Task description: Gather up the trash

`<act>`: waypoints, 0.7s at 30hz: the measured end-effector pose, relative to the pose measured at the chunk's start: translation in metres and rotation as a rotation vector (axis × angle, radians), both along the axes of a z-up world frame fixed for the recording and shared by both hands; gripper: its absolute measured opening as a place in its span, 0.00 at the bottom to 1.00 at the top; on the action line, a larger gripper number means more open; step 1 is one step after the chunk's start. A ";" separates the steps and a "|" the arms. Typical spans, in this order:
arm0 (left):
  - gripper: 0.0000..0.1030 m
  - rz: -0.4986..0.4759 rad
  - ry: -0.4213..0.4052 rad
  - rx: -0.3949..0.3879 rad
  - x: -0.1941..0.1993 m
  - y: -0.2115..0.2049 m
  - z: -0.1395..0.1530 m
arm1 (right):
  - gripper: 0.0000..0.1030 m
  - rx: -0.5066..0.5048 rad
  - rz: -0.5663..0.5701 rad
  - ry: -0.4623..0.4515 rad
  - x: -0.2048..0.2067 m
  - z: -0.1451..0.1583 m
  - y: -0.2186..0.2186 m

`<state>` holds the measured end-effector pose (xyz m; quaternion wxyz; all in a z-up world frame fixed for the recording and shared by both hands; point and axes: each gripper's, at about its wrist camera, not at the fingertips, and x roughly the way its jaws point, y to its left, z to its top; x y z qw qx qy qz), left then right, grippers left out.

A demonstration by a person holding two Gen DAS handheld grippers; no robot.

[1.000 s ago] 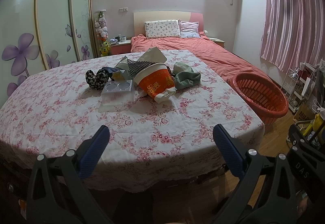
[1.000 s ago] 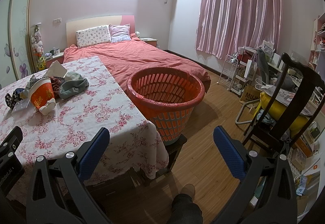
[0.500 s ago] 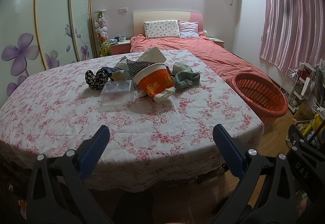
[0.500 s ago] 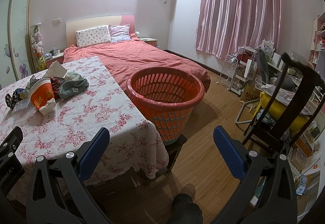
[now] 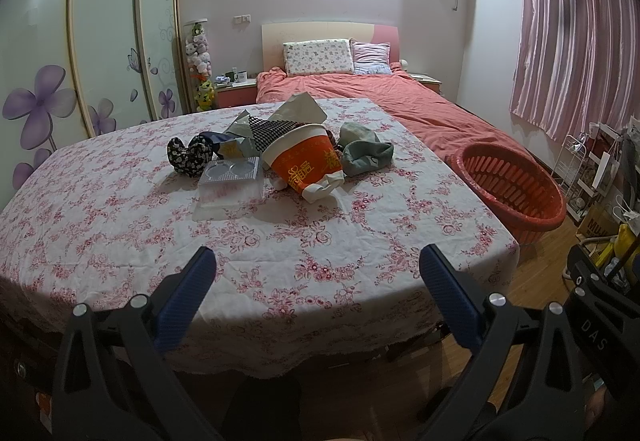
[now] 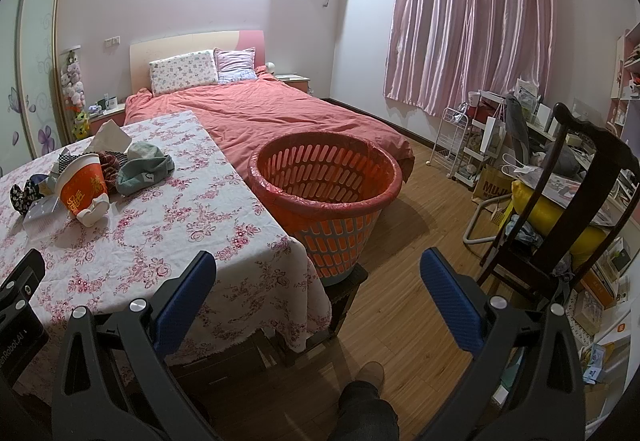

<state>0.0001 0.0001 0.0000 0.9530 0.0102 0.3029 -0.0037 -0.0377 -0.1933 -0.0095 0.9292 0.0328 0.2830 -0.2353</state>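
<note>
A pile of trash lies mid-table on the floral cloth (image 5: 120,225): a tipped orange paper cup (image 5: 306,161), a clear plastic tray (image 5: 232,181), a grey-green cloth (image 5: 366,155), a black floral item (image 5: 188,155) and crumpled wrappers (image 5: 276,121). The cup also shows in the right wrist view (image 6: 82,187). A red slotted basket (image 6: 326,197) stands on a stool to the right of the table; it also shows in the left wrist view (image 5: 512,185). My left gripper (image 5: 316,271) is open and empty over the table's near edge. My right gripper (image 6: 318,273) is open and empty, near the table's right corner.
A bed with a red cover (image 6: 280,117) lies behind the table. A dark wooden chair (image 6: 560,209) and cluttered shelves (image 6: 480,137) stand at the right. Wardrobe doors (image 5: 100,41) line the left wall. A person's leg (image 6: 366,409) shows on the wood floor.
The left wrist view has shifted very slightly. Both grippers stay open and nothing on the table has moved.
</note>
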 end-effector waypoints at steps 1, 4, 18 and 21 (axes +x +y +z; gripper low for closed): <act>0.96 0.000 0.000 0.000 0.000 0.000 0.000 | 0.98 0.000 0.000 0.000 0.000 0.000 0.000; 0.96 0.000 0.000 0.000 0.000 0.000 0.000 | 0.98 0.000 0.000 0.000 0.000 0.000 0.000; 0.96 0.000 0.000 -0.001 0.000 0.000 0.000 | 0.98 0.001 0.000 0.000 -0.001 0.000 0.000; 0.96 0.000 0.000 -0.001 0.000 0.000 0.000 | 0.98 0.001 -0.001 -0.001 -0.001 0.000 0.000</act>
